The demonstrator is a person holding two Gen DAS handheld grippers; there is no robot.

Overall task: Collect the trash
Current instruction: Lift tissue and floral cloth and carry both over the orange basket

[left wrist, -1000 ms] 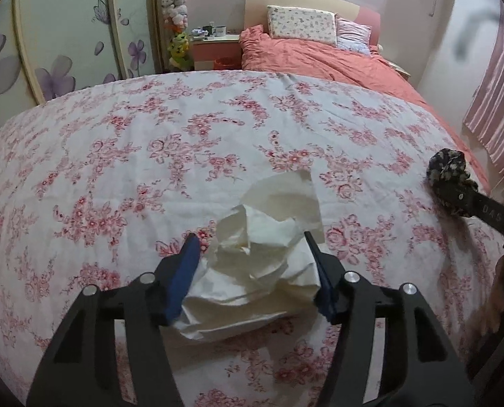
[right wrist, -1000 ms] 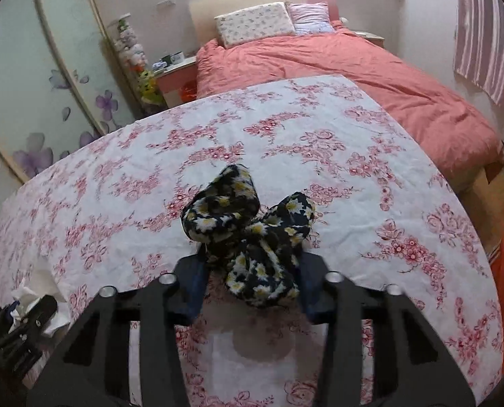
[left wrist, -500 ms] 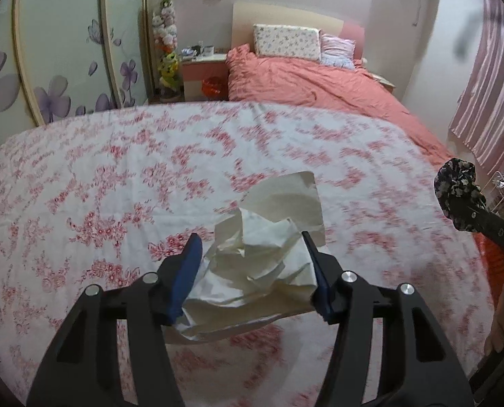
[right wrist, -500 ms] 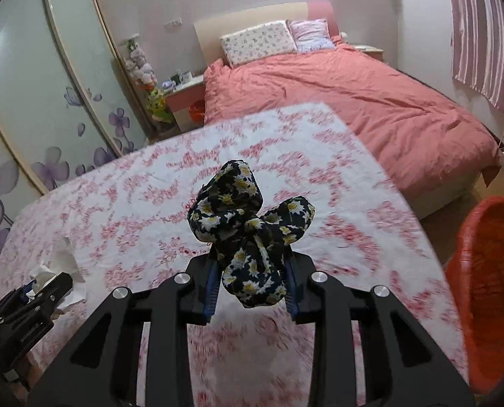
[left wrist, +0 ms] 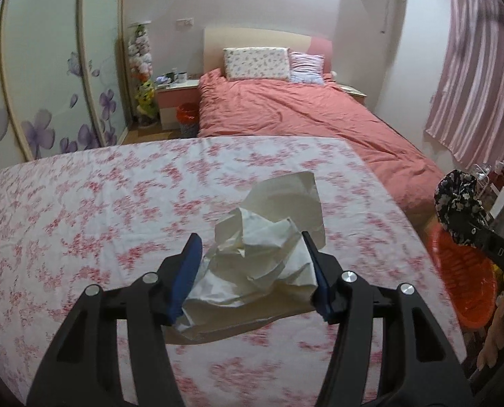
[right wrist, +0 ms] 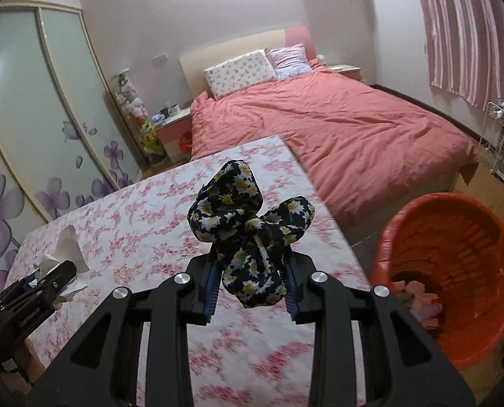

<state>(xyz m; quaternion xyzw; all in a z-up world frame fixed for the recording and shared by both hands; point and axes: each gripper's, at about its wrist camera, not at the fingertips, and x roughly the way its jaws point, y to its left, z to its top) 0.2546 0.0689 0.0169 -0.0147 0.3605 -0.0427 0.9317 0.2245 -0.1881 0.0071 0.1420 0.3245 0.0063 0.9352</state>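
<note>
My left gripper (left wrist: 252,247) is shut on a crumpled white tissue (left wrist: 262,251) and holds it above the table with the pink floral cloth (left wrist: 99,203). My right gripper (right wrist: 250,268) is shut on a black cloth with a yellow flower print (right wrist: 248,230), held above the table's right edge. An orange trash basket (right wrist: 431,237) stands on the floor to the right of the table; it also shows in the left wrist view (left wrist: 465,285). The right gripper with its cloth (left wrist: 459,207) appears at the right of the left wrist view, over the basket.
A bed with a coral duvet (right wrist: 336,125) lies beyond the table. Sliding wardrobe doors with purple flowers (left wrist: 48,78) line the left wall. A white wire rack (right wrist: 503,135) stands at the far right. Pink scraps (right wrist: 418,298) lie in the basket.
Both grippers have risen from the tabletop with their loads and moved right. The orange basket has come into view beside the table.
</note>
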